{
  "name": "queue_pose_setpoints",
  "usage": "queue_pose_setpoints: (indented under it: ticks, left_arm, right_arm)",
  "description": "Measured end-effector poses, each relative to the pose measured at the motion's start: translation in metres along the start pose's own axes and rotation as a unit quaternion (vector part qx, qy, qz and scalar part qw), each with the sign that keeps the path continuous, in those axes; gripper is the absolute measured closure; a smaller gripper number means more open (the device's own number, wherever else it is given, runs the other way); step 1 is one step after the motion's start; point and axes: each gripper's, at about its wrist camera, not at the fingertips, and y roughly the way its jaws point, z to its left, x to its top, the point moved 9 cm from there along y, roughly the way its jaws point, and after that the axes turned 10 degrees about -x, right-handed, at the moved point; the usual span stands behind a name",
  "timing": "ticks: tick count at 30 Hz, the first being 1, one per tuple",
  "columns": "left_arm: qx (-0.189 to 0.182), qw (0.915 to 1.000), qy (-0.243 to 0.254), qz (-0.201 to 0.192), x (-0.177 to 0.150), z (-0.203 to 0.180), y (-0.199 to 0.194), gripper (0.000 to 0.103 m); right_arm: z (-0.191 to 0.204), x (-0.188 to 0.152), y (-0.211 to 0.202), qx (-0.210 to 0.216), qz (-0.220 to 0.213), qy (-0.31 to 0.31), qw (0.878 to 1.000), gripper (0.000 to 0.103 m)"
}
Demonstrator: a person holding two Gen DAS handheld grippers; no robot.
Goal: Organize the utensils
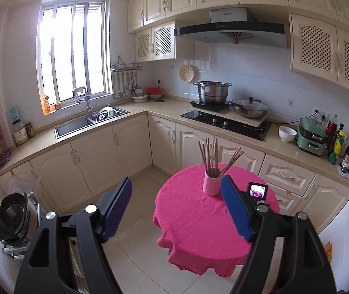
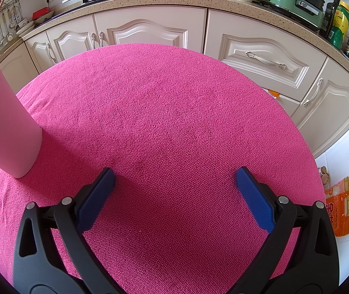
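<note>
Since nothing sits between its blue pads, our left gripper [image 1: 175,208] hangs high above the floor, wide open and holding nothing. We think it waits back here so we can see the whole room.

Moving right, we see the round table [image 1: 199,232] with its pink cloth. The pink cup [image 1: 211,182] stands upright near the far side of it. The chopsticks [image 1: 215,156] are inside the cup, all standing on end. Most stand close together, and a few lean out to the right. We guess a cup is used because it keeps long thin sticks tidy and easy to grab.

Just right of the cup, our right gripper [image 2: 175,176] is low over the cloth. Its fingers are spread wide too, with only bare cloth between them. In its view the cup stands at the left edge, near but not touching.

We see no loose chopsticks on the cloth, so the job looks about done.
</note>
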Motion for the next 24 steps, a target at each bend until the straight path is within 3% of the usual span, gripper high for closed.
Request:
queue_pose_setpoints:
  ticks: [24]
  left_arm:
    - [-0.007, 1.0000, -0.003, 0.001, 0.0034, 0.0013, -0.0020, 0.029]
  right_arm:
    - [-0.0002, 0.0001, -0.0002, 0.000, 0.000, 0.000, 1.000, 0.006]
